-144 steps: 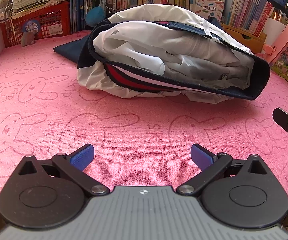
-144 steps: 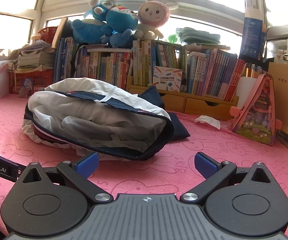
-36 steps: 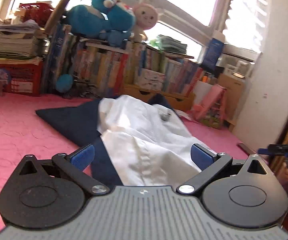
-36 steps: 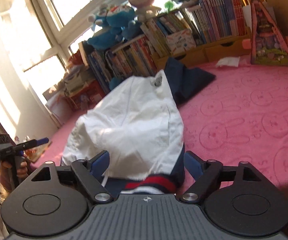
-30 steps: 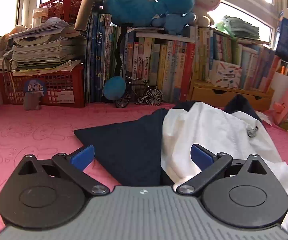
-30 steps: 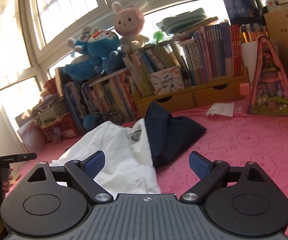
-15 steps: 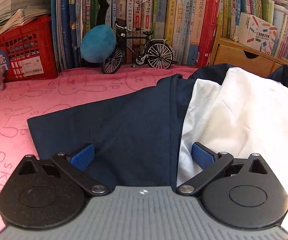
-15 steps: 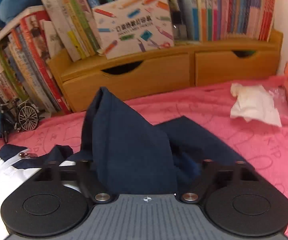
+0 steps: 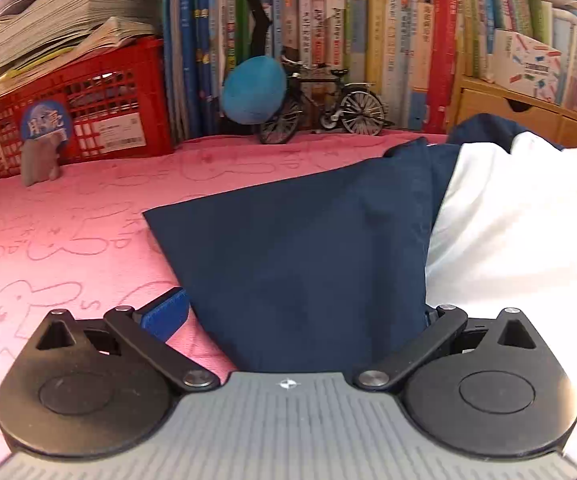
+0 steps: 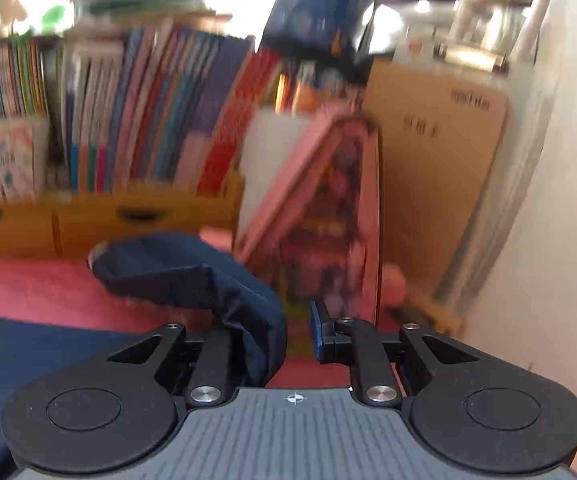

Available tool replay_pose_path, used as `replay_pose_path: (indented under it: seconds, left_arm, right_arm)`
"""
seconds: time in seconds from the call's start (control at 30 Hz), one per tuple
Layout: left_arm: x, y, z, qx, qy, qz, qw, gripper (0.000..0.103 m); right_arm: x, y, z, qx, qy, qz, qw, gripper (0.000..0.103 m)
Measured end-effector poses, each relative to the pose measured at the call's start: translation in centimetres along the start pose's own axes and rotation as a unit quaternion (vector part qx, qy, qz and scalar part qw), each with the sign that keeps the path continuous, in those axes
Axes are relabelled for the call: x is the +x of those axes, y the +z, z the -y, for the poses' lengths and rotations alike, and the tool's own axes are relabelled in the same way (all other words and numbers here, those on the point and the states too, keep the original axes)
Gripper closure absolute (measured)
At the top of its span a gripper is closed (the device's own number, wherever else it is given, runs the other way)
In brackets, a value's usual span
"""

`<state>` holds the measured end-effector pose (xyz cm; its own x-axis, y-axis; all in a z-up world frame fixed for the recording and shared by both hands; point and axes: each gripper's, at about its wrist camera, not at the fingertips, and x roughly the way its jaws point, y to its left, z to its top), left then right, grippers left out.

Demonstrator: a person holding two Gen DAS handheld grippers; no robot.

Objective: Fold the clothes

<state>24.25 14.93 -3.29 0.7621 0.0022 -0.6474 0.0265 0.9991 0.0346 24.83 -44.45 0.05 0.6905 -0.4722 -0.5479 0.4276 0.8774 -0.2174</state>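
A navy and white jacket lies on the pink rabbit-print cloth (image 9: 68,232). In the left wrist view its navy sleeve (image 9: 308,248) runs between the fingers of my left gripper (image 9: 300,312), with the white body (image 9: 520,232) to the right. The left jaws stand wide apart; the right fingertip is hidden under fabric. In the blurred right wrist view my right gripper (image 10: 292,332) is narrowed on a bunched navy sleeve end (image 10: 244,312), held above the cloth. Its left finger is hidden by the fabric.
A red basket (image 9: 76,108) with stacked papers, a row of books (image 9: 328,40), a blue plush ball (image 9: 254,90) and a model bicycle (image 9: 328,108) line the back edge. A pink triangular case (image 10: 320,208) and a cardboard box (image 10: 436,184) stand right, by the wall.
The left gripper slid lower and further onto the navy sleeve. The right gripper closed on the other navy sleeve end and swung it up and to the right, blurring its view.
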Motion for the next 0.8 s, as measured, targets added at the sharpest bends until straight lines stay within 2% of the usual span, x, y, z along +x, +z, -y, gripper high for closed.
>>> replay_pose_path:
  seconds: [0.07, 0.1, 0.17, 0.2, 0.27, 0.3, 0.37, 0.43, 0.5, 0.6, 0.67, 0.7, 0.8]
  left_arm:
    - [0.9, 0.6, 0.0, -0.004, 0.011, -0.007, 0.9999, 0.0]
    - [1.4, 0.9, 0.1, -0.007, 0.016, -0.009, 0.9998, 0.0]
    - [2.2, 1.5, 0.6, -0.005, 0.034, -0.008, 0.9994, 0.0]
    - [2.4, 1.9, 0.9, 0.0, 0.047, -0.006, 0.9989, 0.003]
    - [1.8, 3.2, 1.5, 0.019, 0.079, 0.011, 0.9967, 0.045]
    - [0.8, 4.2, 0.8, 0.01, 0.078, 0.03, 0.9965, 0.068]
    - [-1.4, 6.3, -0.5, -0.009, 0.076, 0.068, 0.9948, 0.068]
    - [-4.1, 8.3, -2.3, -0.023, 0.073, 0.108, 0.9912, 0.068]
    - [-6.7, 9.4, -4.0, -0.022, 0.083, 0.141, 0.9863, 0.068]
    - [-9.6, 8.6, -6.8, -0.02, 0.097, 0.17, 0.9806, 0.064]
    - [-9.6, 6.9, -8.8, -0.025, 0.115, 0.153, 0.9813, 0.06]
    - [-9.0, 5.9, -10.0, -0.039, 0.121, 0.131, 0.9831, 0.058]
    - [-6.4, 2.0, -14.0, -0.111, 0.127, 0.06, 0.9838, 0.054]
  right_arm:
    - [0.1, -1.8, 0.0, 0.017, 0.016, -0.039, 0.999, 0.069]
    - [-0.6, -2.3, -0.1, 0.029, 0.021, -0.04, 0.999, 0.065]
    - [-2.5, -3.0, -0.3, 0.049, 0.03, -0.033, 0.998, 0.044]
    - [-3.6, -3.0, -0.4, 0.055, 0.038, -0.024, 0.997, 0.041]
    - [-5.9, -2.8, -0.7, 0.062, 0.06, -0.006, 0.996, 0.031]
    - [-7.2, -2.6, -1.0, 0.06, 0.076, 0.004, 0.995, 0.03]
    - [-9.6, -2.2, -1.7, 0.054, 0.109, 0.025, 0.992, 0.029]
    - [-11.8, -2.1, -3.2, 0.044, 0.172, 0.035, 0.983, 0.029]
    - [-13.7, -2.2, -5.0, 0.037, 0.259, 0.032, 0.965, 0.029]
    - [-15.0, -2.8, -8.8, 0.022, 0.364, 0.004, 0.931, 0.029]
    - [-15.5, -3.6, -11.8, -0.004, 0.392, -0.006, 0.92, 0.029]
    - [-15.8, -4.2, -13.1, -0.016, 0.399, -0.012, 0.917, 0.029]
    - [-15.6, -6.0, -15.4, -0.03, 0.409, -0.037, 0.911, 0.03]
